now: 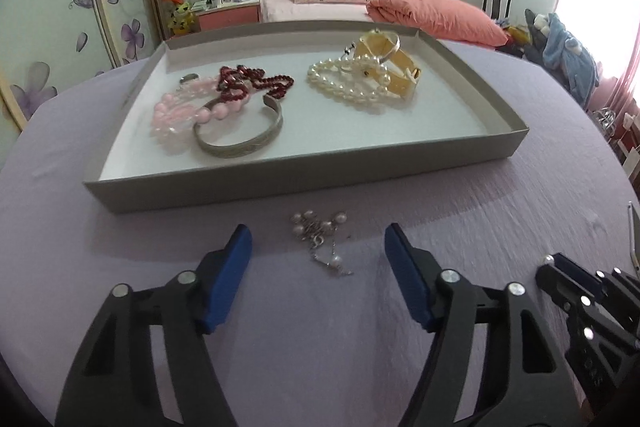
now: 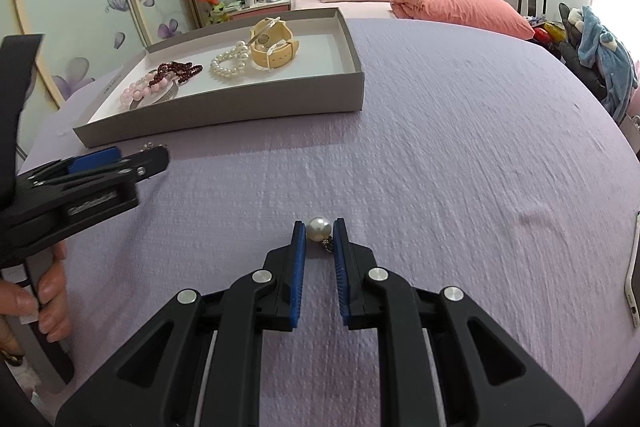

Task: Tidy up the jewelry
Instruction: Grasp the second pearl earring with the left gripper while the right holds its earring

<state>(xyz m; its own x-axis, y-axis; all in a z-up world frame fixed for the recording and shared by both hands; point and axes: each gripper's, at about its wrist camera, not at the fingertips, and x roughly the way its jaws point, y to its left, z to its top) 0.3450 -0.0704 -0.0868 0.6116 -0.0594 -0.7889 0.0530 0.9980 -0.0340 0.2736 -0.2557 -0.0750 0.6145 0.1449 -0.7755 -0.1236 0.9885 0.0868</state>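
left gripper [image 1: 318, 247] jaws wide, straddling the small pearl-and-chain piece [image 1: 322, 239] on lavender cloth, just before the shallow grey cardboard tray [image 1: 304, 179]. right gripper [image 2: 319, 233] pinches a single white pearl earring [image 2: 318, 228]. risk: the thin chain may slip the pads or snag the cloth.

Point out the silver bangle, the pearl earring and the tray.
silver bangle [image 1: 240, 131], left wrist view, front band.
pearl earring [image 2: 318, 229], right wrist view, the pearl.
tray [image 1: 280, 183], left wrist view, near wall.
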